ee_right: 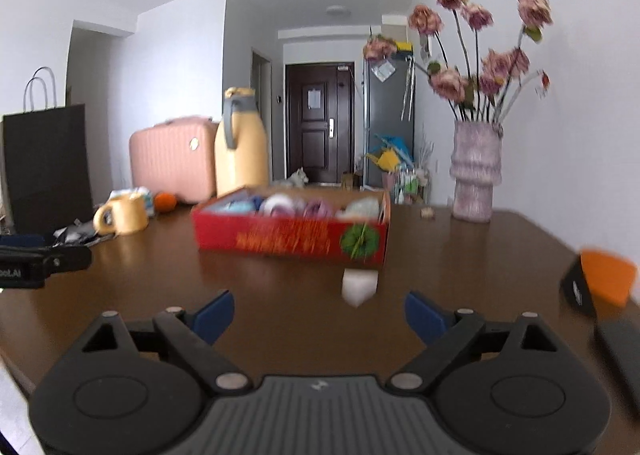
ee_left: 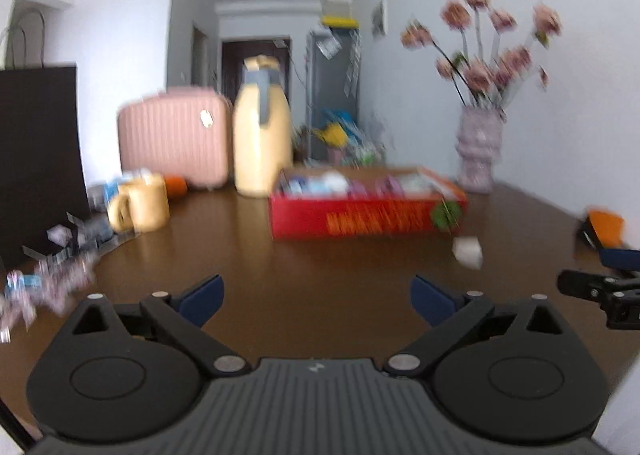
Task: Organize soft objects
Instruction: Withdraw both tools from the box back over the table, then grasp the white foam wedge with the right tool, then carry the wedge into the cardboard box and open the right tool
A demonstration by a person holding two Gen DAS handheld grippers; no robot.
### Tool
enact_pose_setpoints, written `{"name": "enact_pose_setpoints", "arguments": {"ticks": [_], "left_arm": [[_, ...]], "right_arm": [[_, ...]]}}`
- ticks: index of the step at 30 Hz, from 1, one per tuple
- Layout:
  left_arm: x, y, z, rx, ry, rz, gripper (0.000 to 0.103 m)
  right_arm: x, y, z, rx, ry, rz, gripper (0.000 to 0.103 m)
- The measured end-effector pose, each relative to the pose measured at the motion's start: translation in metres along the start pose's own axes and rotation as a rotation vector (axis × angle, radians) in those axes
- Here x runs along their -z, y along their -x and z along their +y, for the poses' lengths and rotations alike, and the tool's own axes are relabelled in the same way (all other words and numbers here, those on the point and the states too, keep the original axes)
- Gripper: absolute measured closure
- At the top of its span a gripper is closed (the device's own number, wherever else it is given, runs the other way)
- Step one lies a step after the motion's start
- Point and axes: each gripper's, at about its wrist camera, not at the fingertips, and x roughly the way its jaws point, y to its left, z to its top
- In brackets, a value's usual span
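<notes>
- On the brown table (ee_right: 280, 295), a red box (ee_right: 288, 239) already held several soft, pale bundles, so most of the sorting looked done.
- One small white soft piece (ee_right: 359, 285) lay on the tabletop just in front of the box, apparently not yet put away.
- Both the left gripper (ee_left: 318, 299) and the right gripper (ee_right: 319, 313) stood wide apart, holding nothing.

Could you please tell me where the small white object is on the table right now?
The small white object lies on the brown table just in front of the red box's right corner, ahead of the open right gripper.
</notes>
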Motion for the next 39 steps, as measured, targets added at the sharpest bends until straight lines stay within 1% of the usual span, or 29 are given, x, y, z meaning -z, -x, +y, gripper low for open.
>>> {"name": "enact_pose_setpoints", "arguments": {"ticks": [2,3,5,8,11,15,17,19,21,22,24,25,26,27,28,29,30,31,32,34,36,39], "left_arm": [[0.014,0.007,-0.003,0.022,-0.032,0.049,0.001],[0.019,0.008,-0.006,0.019,-0.049,0.063,0.001],[0.021,0.006,-0.008,0.015,-0.054,0.075,0.001],[0.016,-0.002,-0.01,0.022,-0.039,0.074,0.001],[0.012,-0.014,-0.011,0.028,-0.025,0.084,0.001],[0.001,-0.047,-0.014,0.029,-0.022,0.112,0.001],[-0.007,-0.072,-0.014,0.029,-0.015,0.116,0.001],[-0.015,-0.101,-0.013,0.018,0.005,0.129,0.001],[-0.024,-0.131,-0.013,0.021,0.025,0.147,0.004],[-0.029,-0.148,-0.013,0.022,0.029,0.152,0.007],[-0.036,-0.178,-0.013,0.012,0.026,0.172,0.011],[-0.041,-0.195,-0.012,0.01,0.027,0.185,0.014],[-0.045,-0.209,-0.013,0.007,0.032,0.194,0.021],[-0.049,-0.223,-0.012,0.006,0.038,0.199,0.026],[-0.052,-0.234,-0.012,0.004,0.038,0.211,0.035],[-0.055,-0.246,-0.014,0.014,0.036,0.226,0.048],[-0.058,-0.258,-0.014,0.034,0.035,0.247,0.057],[-0.059,-0.268,-0.014,0.05,0.039,0.277,0.075],[-0.06,-0.277,-0.013,0.066,0.043,0.303,0.094],[-0.06,-0.29,-0.014,0.093,0.047,0.341,0.095],[-0.059,-0.293,-0.015,0.102,0.046,0.341,0.096],[-0.06,-0.287,-0.017,0.116,0.038,0.335,0.096]], "right_arm": [[0.018,0.01,0.003,-0.016,-0.024,0.022,0.01],[0.025,0.012,0.003,-0.017,-0.042,0.041,0.01],[0.032,0.01,0.004,-0.007,-0.035,0.067,0.01],[0.03,0.004,0.003,0.018,-0.02,0.069,0.01],[0.023,-0.009,-0.003,0.014,-0.039,0.077,0.01],[0.007,-0.05,-0.014,0.03,-0.047,0.126,0.012],[-0.004,-0.079,-0.02,0.046,-0.055,0.153,0.015],[-0.017,-0.109,-0.028,0.034,-0.073,0.172,0.017],[-0.027,-0.139,-0.034,0.031,-0.078,0.192,0.024],[-0.034,-0.155,-0.035,0.04,-0.07,0.209,0.025],[-0.043,-0.184,-0.037,0.049,-0.051,0.232,0.027],[-0.045,-0.198,-0.038,0.057,-0.042,0.255,0.027],[-0.046,-0.212,-0.039,0.072,-0.042,0.281,0.034],[-0.046,-0.223,-0.04,0.082,-0.046,0.307,0.046],[-0.045,-0.233,-0.04,0.079,-0.049,0.331,0.052],[-0.043,-0.241,-0.04,0.077,-0.047,0.349,0.058],[-0.041,-0.247,-0.039,0.095,-0.032,0.349,0.062],[-0.041,-0.251,-0.037,0.109,-0.013,0.336,0.068],[-0.042,-0.254,-0.036,0.111,0.001,0.332,0.07],[-0.046,-0.258,-0.036,0.068,-0.006,0.318,0.072],[-0.049,-0.261,-0.033,0.055,0.004,0.306,0.072],[-0.053,-0.258,-0.028,0.035,0.004,0.281,0.073]]}}
